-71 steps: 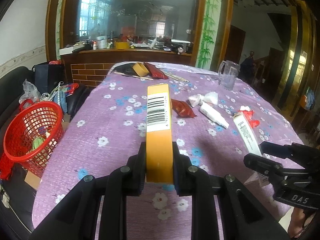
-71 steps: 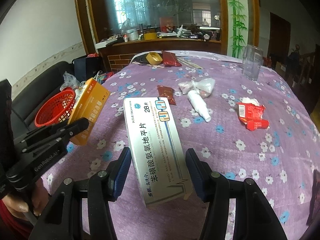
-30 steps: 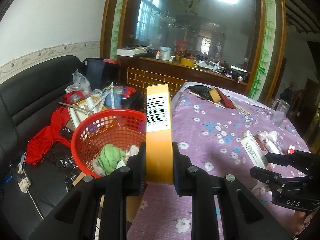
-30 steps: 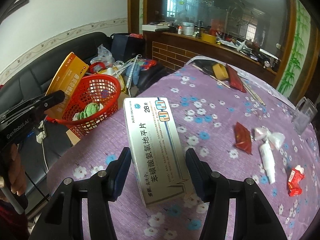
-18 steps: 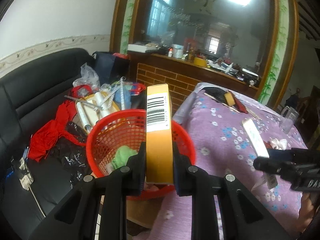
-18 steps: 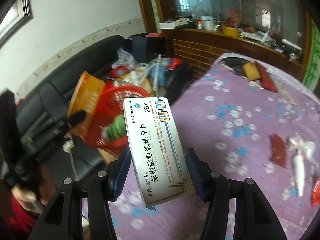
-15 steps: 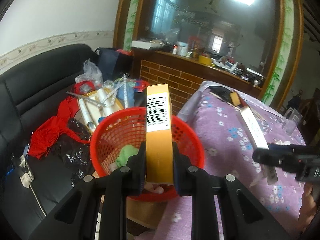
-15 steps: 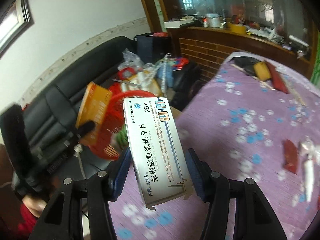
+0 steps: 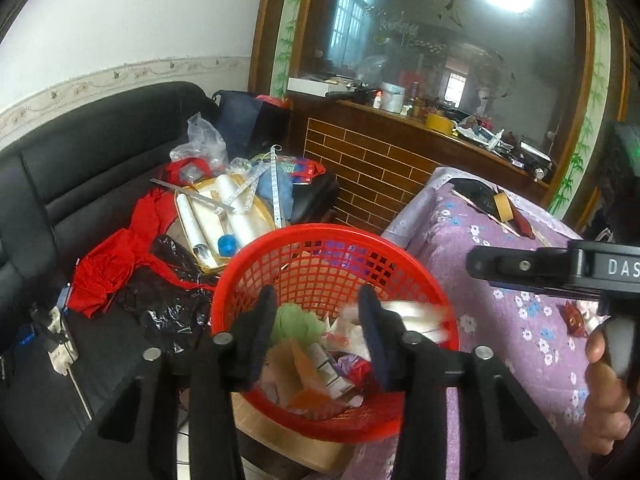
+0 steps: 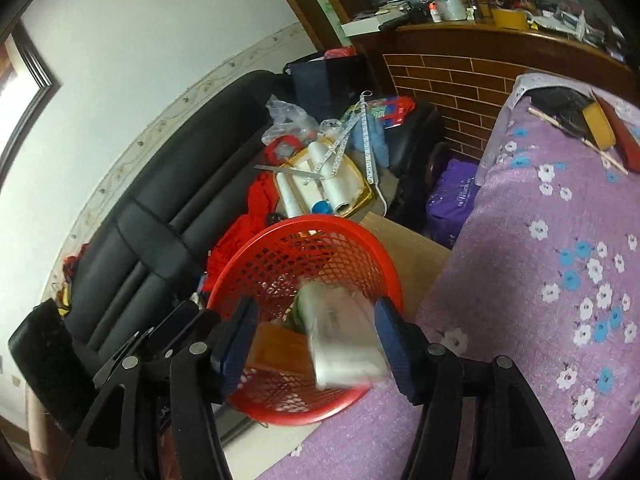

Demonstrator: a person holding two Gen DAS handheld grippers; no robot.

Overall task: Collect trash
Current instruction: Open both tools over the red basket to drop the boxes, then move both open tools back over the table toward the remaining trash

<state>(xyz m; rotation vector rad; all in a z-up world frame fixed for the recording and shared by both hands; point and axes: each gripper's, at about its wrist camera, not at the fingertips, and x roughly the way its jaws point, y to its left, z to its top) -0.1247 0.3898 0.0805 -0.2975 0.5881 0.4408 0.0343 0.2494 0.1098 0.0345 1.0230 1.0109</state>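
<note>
A white box (image 10: 344,336), blurred, is sitting between the parted fingers of the right gripper (image 10: 314,340) and appears to be dropping, no pad touching it, over the red basket (image 10: 256,264); an orange box (image 10: 280,350) is lying beside it, already inside. The same white blur (image 9: 412,314) is showing at the basket's (image 9: 304,240) right rim in the left view. The left gripper (image 9: 316,334) is hanging over the basket too, fingers spread and holding nothing, with crumpled wrappers and something green visible below between them. Both grippers are hovering right above the opening, likely so whatever is let go falls straight in rather than onto the floor. The basket is standing beside the table (image 10: 560,240), which is draped in a purple flowered cloth, against a black sofa (image 9: 80,152) heaped with clutter, presumably within easy reach. A red wrapper (image 9: 574,318) is lying on the table (image 9: 500,320), so more collecting seems left.
</note>
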